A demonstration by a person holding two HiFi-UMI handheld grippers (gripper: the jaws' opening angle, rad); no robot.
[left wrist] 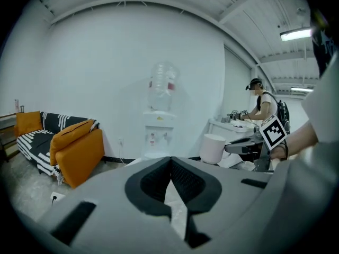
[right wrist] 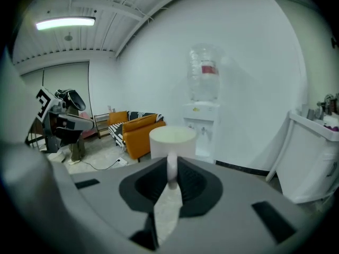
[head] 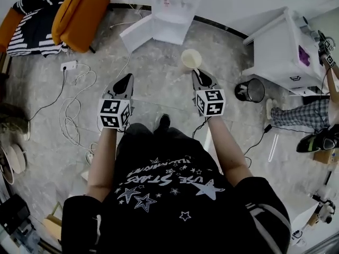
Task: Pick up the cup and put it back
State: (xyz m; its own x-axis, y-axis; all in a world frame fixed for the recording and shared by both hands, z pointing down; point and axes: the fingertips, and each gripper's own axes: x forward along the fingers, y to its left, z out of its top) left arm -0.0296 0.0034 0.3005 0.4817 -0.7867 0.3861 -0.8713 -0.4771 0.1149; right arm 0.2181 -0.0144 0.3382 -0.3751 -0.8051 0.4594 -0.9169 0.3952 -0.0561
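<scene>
We pinch the cup [right wrist: 172,141] by its handle [right wrist: 171,169] in our right gripper [head: 198,75], jaws nearly closed. The cup hangs upright just ahead, above the floor [head: 159,70]. Left gripper [head: 127,81] is closed and empty.

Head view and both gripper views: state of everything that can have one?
Cream cup with a handle: upright, in the air, held by its handle.
Right gripper: shut on the cup's handle.
Left gripper: shut, nothing between the jaws.
Clear water bottle: seated neck-down on the white dispenser.
Black mesh waste bin: upright on the floor, contents can't be told.
</scene>
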